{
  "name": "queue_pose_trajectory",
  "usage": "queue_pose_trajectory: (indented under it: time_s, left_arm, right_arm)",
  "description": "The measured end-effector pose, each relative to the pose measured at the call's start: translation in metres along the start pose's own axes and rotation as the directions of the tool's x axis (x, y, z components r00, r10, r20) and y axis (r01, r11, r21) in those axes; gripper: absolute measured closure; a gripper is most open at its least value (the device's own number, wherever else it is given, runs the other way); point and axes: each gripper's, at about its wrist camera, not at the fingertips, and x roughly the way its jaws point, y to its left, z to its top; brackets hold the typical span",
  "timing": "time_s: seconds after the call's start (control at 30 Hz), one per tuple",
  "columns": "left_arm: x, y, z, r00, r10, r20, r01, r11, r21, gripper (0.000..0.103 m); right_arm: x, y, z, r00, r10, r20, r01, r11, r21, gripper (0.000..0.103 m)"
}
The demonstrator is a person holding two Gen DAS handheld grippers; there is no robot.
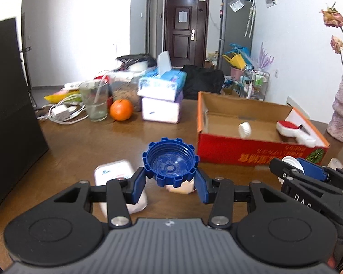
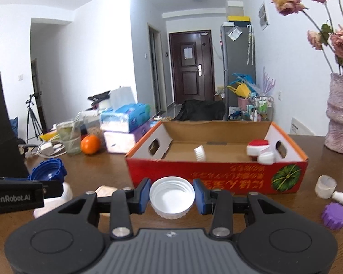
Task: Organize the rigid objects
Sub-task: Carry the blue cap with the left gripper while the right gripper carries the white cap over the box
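Left gripper (image 1: 170, 183): fingers closed on a blue notched cap (image 1: 170, 164), open side to the camera, held above the wooden table (image 1: 80, 141), left of the red cardboard box (image 1: 251, 150). Right gripper (image 2: 171, 195): fingers closed on a white threaded cap (image 2: 171, 196), held just before the box's front wall. Box contents: small white ribbed cap (image 2: 199, 153), red-and-white item (image 2: 259, 149); on the table right of the box, a purple cap (image 2: 333, 215) and a translucent cup (image 2: 325, 186).
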Motion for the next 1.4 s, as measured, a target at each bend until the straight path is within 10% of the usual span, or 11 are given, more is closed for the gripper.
queue_pose_trajectory:
  time_s: [1.4]
  left_arm:
    - [0.121,-0.108,0.08,0.998,-0.056,0.0,0.056,0.997,0.045,0.056]
  right_arm:
    - [0.076,-0.113,0.064,0.987,-0.137,0.088,0.131,0.989,0.066,0.064]
